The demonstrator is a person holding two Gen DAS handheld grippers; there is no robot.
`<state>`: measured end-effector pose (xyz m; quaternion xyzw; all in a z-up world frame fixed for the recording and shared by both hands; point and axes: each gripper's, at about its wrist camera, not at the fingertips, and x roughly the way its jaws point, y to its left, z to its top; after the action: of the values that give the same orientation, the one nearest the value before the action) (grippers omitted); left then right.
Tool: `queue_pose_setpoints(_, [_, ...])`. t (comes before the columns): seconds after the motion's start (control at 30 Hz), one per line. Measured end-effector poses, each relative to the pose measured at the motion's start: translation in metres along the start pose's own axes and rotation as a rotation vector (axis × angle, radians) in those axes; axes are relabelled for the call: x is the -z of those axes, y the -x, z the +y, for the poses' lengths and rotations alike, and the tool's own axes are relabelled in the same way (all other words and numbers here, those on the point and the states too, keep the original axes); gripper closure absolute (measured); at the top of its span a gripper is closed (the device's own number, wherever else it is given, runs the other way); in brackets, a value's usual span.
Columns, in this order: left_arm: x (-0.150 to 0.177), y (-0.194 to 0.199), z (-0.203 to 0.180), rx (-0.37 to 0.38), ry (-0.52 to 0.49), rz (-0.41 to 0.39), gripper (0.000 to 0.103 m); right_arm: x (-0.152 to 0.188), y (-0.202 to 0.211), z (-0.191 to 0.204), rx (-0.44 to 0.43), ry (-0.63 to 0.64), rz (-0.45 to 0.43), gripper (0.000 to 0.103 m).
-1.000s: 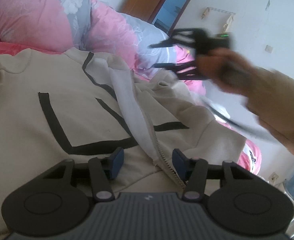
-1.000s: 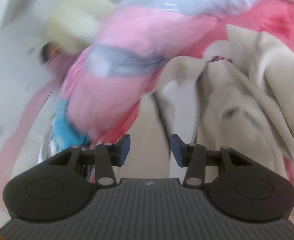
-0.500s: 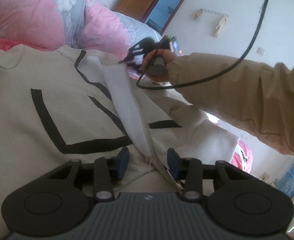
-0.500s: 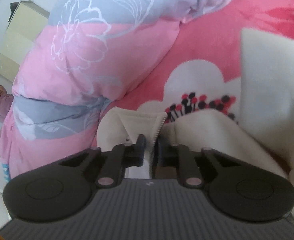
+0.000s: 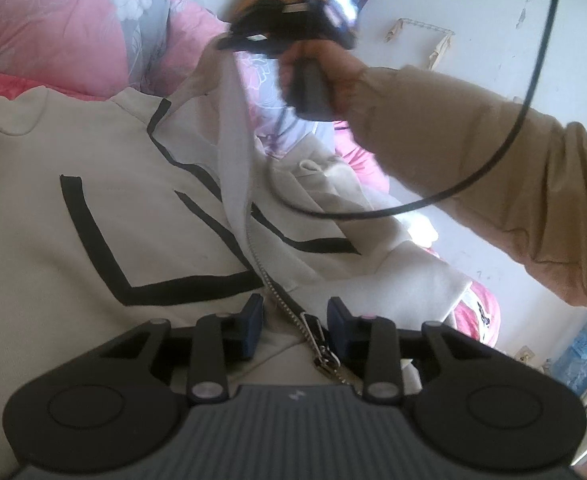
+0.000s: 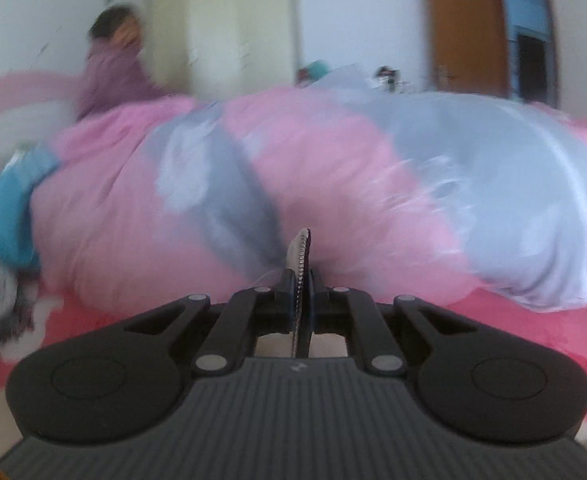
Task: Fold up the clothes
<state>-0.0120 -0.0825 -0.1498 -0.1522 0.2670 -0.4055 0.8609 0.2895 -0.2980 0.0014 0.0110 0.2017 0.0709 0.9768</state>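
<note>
Both grippers working the cream zip jacket (image 5: 105,208) on the bed.
Right gripper (image 6: 302,280) is pinching the zipper edge (image 6: 299,252) tight, lifting it; left gripper (image 5: 295,322) is closing, jaws narrowing around the zipper pull (image 5: 319,344), pads not yet touching.

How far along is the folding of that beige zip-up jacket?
Barely begun. The jacket lies open on the bed, no fold made. In hand: the right gripper pinches the zipper edge, lifted; the left gripper is closing around the zipper pull. All folds remain.
</note>
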Motion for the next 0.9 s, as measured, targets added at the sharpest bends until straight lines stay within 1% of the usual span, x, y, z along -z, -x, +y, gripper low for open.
queue_pose_setpoints(0.13, [-0.001, 0.000, 0.002, 0.012, 0.008, -0.002, 0.068, 0.014, -0.030, 0.030, -0.053, 0.069, 0.072, 0.098])
queue_pose_setpoints(0.2, [-0.002, 0.000, 0.002, 0.017, 0.012, -0.004, 0.068, 0.022, -0.039, 0.045, -0.076, 0.107, 0.112, 0.097])
queue_pose_setpoints(0.3, [-0.002, 0.000, 0.002, 0.021, 0.015, -0.004, 0.068, 0.035, -0.056, 0.057, -0.123, 0.141, 0.199, 0.089])
queue_pose_setpoints(0.33, [-0.002, 0.001, 0.002, 0.022, 0.015, -0.004, 0.068, 0.039, -0.059, 0.059, -0.148, 0.145, 0.228, 0.081])
queue_pose_setpoints(0.37, [-0.002, 0.001, 0.002, 0.022, 0.015, -0.003, 0.068, 0.042, -0.058, 0.060, -0.177, 0.143, 0.246, 0.078])
queue_pose_setpoints(0.43, [-0.002, 0.001, 0.002, 0.021, 0.014, -0.003, 0.068, 0.043, -0.050, 0.056, -0.229, 0.113, 0.242, 0.072])
queue_pose_setpoints(0.53, [-0.002, 0.001, 0.002, 0.020, 0.014, -0.002, 0.068, 0.037, -0.027, 0.035, -0.272, 0.004, 0.191, 0.065])
queue_pose_setpoints(0.6, [-0.002, 0.000, 0.001, 0.019, 0.013, -0.002, 0.068, 0.031, -0.005, 0.011, -0.275, -0.117, 0.149, 0.062])
queue_pose_setpoints(0.67, [-0.002, 0.000, 0.001, 0.018, 0.013, -0.002, 0.068, 0.029, 0.026, -0.014, -0.270, -0.238, 0.115, 0.062])
queue_pose_setpoints(0.77, [-0.002, -0.001, 0.002, 0.018, 0.016, -0.003, 0.068, 0.032, 0.081, -0.053, -0.232, -0.384, 0.069, 0.062])
queue_pose_setpoints(0.9, [-0.002, -0.002, 0.003, 0.013, 0.021, 0.002, 0.068, 0.052, 0.165, -0.104, -0.096, -0.498, 0.038, 0.052])
